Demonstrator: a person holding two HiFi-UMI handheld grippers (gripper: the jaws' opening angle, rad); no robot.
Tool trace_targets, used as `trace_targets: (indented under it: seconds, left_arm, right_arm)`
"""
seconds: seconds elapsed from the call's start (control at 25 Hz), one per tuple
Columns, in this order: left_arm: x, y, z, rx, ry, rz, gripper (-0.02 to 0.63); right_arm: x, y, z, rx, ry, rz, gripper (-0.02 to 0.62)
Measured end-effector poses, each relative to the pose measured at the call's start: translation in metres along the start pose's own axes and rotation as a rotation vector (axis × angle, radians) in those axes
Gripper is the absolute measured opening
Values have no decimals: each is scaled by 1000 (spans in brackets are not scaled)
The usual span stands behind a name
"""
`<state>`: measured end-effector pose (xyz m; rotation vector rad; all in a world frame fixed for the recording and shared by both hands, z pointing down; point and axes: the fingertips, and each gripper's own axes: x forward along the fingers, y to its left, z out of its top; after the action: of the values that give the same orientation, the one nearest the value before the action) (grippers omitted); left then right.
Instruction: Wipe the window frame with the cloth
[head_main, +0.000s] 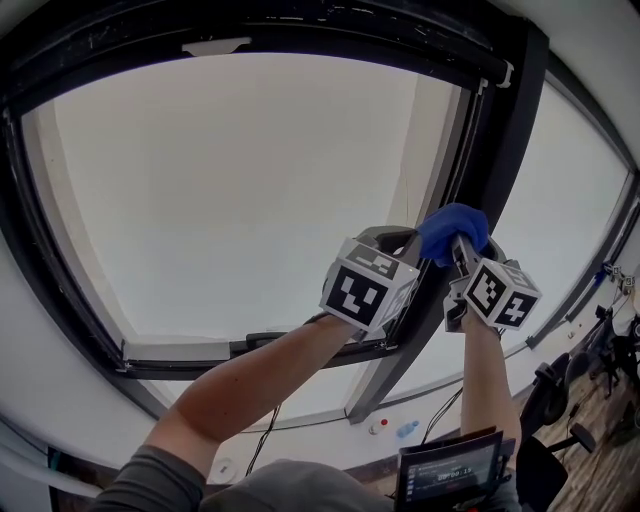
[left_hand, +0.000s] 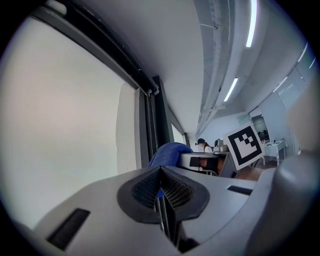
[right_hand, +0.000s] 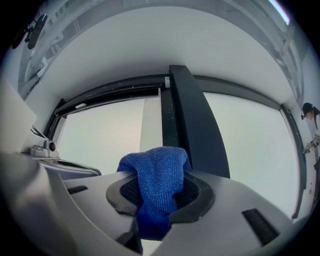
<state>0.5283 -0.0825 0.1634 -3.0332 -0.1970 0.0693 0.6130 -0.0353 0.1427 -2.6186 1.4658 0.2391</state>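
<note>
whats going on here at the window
A person holds tongs in each hand up at a window. The right tongs are shut on a blue cloth, raised to the dark frame post. The left tongs are shut with nothing in them, just beside.

1. Cloth (right_hand: 157, 175): solid blue, fine woven texture.
2. Window frame (right_hand: 192, 125): black.
3. Window pane (head_main: 250, 190): pale off-white, no pattern.
4. Left gripper (left_hand: 161, 187) and right gripper (right_hand: 159, 200): grey bodies, black meshed pads.
5. Marker cubes (head_main: 362, 288): white faces, black square patterns.
6. Sleeve (head_main: 150, 480): grey.
</note>
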Motion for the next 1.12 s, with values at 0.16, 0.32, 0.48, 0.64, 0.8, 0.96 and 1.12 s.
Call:
trace_targets:
  seconds: [0.16,0.32,0.48,0.64,0.8,0.96,1.12]
  left_arm:
    - [2,9,24,19,-46,29,9]
    - [6,16,40,78,-48,46,9]
    - [6,24,65,90,-75,54,9]
    - [1,30,94,116,-112,79,9]
    - [2,30,114,122,-140,72,9]
    - [3,30,130,118,-154,60,9]
    - [1,31,151,146,-189,73,9]
  right_arm:
    - [8,0,20,-34,-14,11,120]
    - [15,-1,35,-38,-28,15,120]
    - [21,-1,57,-46,-58,27,120]
    - [25,2,80,-55,-100,38,120]
    - [28,2,102,-56,-139,33,120]
    - [32,4,132,-80,-181,36,120]
    - [38,6,158,-101,-201,44,120]
